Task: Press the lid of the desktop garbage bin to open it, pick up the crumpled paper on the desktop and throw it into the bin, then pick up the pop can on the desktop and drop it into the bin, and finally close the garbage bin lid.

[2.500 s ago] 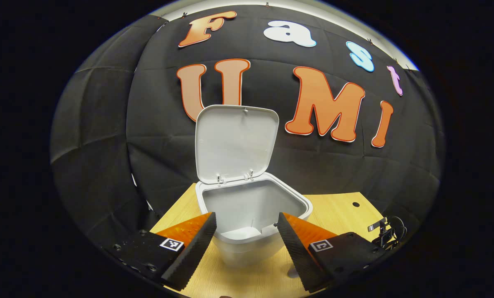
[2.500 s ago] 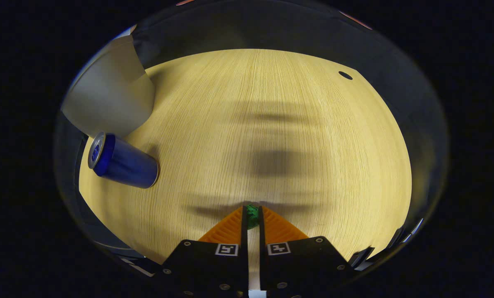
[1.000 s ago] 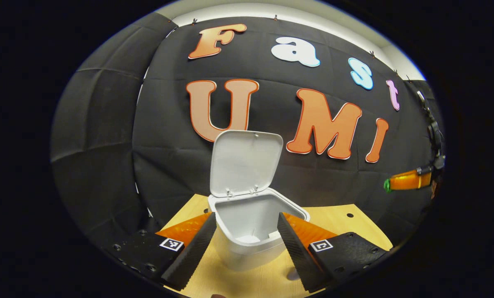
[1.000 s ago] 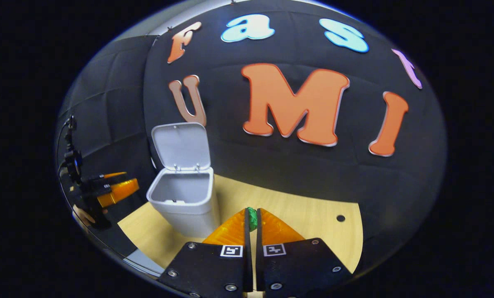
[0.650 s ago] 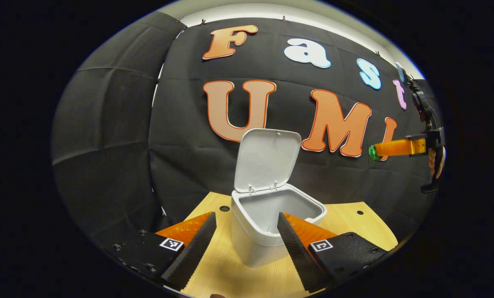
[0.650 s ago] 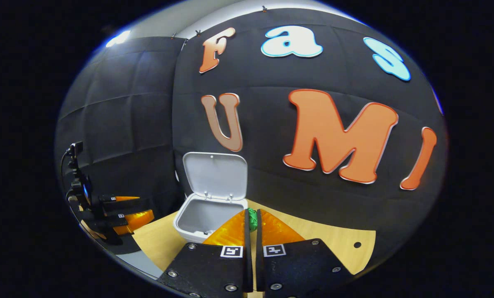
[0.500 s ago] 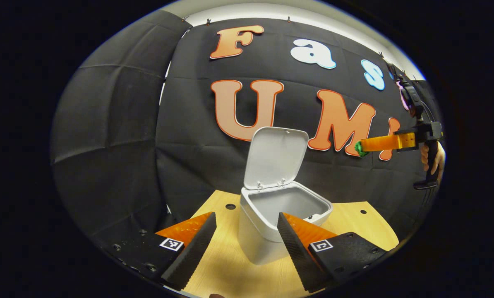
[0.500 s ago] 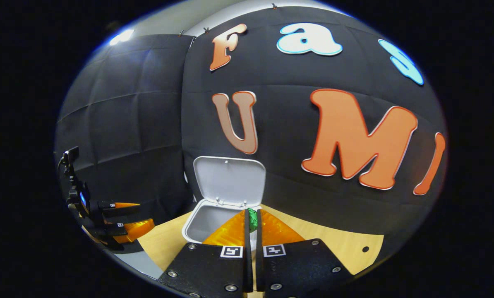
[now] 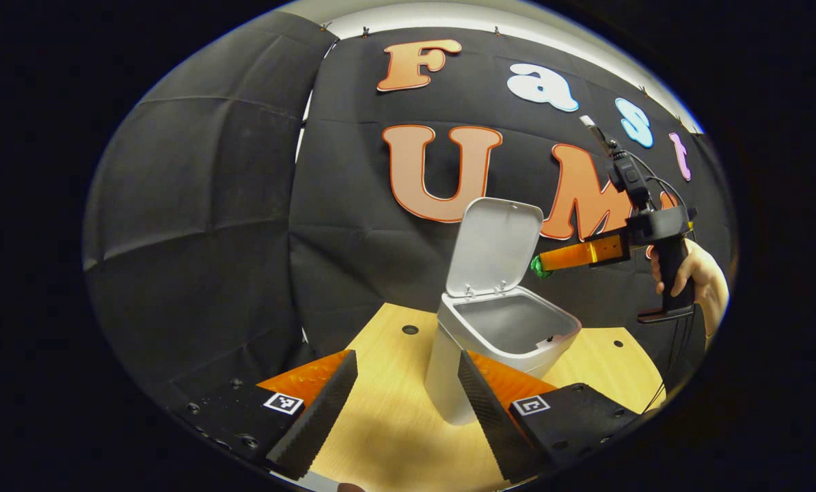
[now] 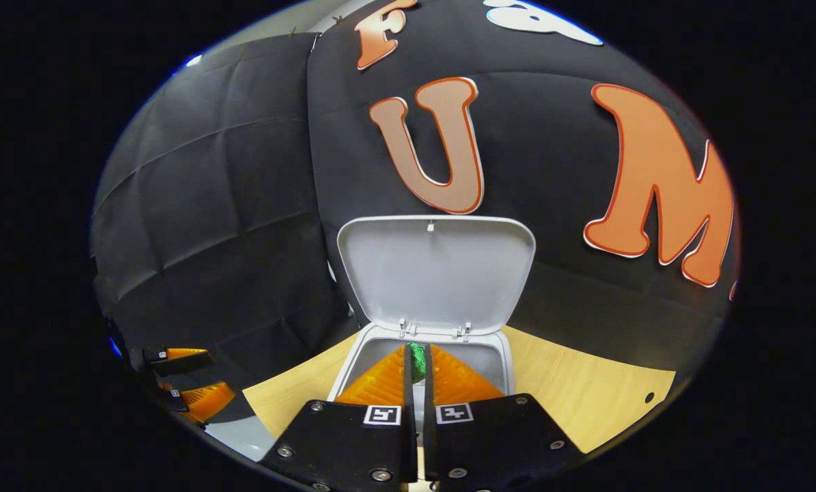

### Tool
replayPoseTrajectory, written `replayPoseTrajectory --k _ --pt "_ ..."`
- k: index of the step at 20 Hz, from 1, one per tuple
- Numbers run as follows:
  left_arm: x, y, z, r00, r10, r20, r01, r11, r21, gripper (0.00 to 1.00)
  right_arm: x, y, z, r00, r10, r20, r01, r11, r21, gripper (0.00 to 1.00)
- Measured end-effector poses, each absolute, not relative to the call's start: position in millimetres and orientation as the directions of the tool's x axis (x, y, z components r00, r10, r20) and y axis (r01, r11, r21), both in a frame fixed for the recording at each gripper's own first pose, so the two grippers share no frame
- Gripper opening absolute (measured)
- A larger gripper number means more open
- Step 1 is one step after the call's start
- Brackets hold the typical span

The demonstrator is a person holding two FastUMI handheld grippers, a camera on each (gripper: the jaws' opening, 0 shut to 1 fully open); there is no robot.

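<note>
The right gripper (image 10: 415, 362) hangs above the mouth of the white plastic desktop bin (image 10: 504, 362), its fingers pinched almost together on a small green crumpled paper wad (image 10: 417, 361) caught right at the tips. From the left gripper view the right gripper (image 9: 539, 265) reaches in from the side, a hand (image 9: 696, 280) on its handle, with the green wad (image 9: 537, 266) poised just over the bin's rim (image 9: 517, 335), close to the raised white lid (image 9: 495, 246), which stands upright on its hinges. The left gripper (image 9: 408, 383) waits low and near the bin with its jaws spread wide, holding nothing, above the pale wooden surface (image 9: 394, 417).

That wad looks feather-light and soft, so it squashes under the fingers rather than slipping; a pinch at the tips is plenty, though it may cling to a finger on release. Judging by the position, the drop is the step in hand, and the lid standing so near is the thing to avoid knocking. The can comes after: smooth, rigid, thin-walled, best taken across its round body.
</note>
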State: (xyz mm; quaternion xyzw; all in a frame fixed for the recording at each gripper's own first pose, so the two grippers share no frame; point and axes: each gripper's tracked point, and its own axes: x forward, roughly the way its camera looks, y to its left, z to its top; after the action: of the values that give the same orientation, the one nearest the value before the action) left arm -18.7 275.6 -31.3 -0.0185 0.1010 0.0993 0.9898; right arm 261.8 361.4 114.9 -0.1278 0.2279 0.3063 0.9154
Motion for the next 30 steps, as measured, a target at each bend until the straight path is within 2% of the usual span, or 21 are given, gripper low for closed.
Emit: replayPoseTrajectory --k 3,7,8,9,12,13,21,29,30 --pt "-20 288 -32 0.956 0.205 -0.209 -0.213 0.977 -0.014 0.94 262 372 106 0.704 0.5 -0.504 -0.63 0.767 -0.12 0.07" --pt "-19 292 -32 0.956 0.2 -0.214 -0.208 0.978 -0.017 0.94 259 378 101 0.692 0.512 -0.508 -0.643 0.757 -0.113 0.17" --pt "-19 292 -34 0.956 0.197 -0.215 -0.205 0.979 -0.015 0.95 257 378 100 0.687 0.515 -0.513 -0.65 0.751 -0.115 0.28" --pt "-18 292 -34 0.957 0.194 -0.216 -0.202 0.979 -0.014 0.95 256 379 99 0.681 0.515 -0.52 -0.652 0.75 -0.112 0.26" --pt "-15 291 -33 0.958 0.188 -0.214 -0.196 0.98 -0.016 0.94 257 373 97 0.697 0.495 -0.519 -0.639 0.757 -0.137 1.0" --pt "-13 290 -32 0.959 0.187 -0.212 -0.195 0.981 -0.017 0.94 257 372 95 0.696 0.492 -0.523 -0.639 0.757 -0.136 0.96" --pt "-3 273 -27 0.967 0.154 -0.204 -0.165 0.986 -0.034 0.95 246 359 119 0.713 0.517 -0.473 -0.632 0.767 -0.114 0.95" --pt "23 224 -20 0.979 0.061 -0.192 -0.069 0.997 -0.038 0.95 233 283 193 0.827 0.479 -0.294 -0.522 0.849 -0.085 0.95" --pt "27 216 -17 0.981 0.048 -0.19 -0.055 0.998 -0.034 0.94 231 269 203 0.844 0.464 -0.267 -0.499 0.863 -0.078 1.0"
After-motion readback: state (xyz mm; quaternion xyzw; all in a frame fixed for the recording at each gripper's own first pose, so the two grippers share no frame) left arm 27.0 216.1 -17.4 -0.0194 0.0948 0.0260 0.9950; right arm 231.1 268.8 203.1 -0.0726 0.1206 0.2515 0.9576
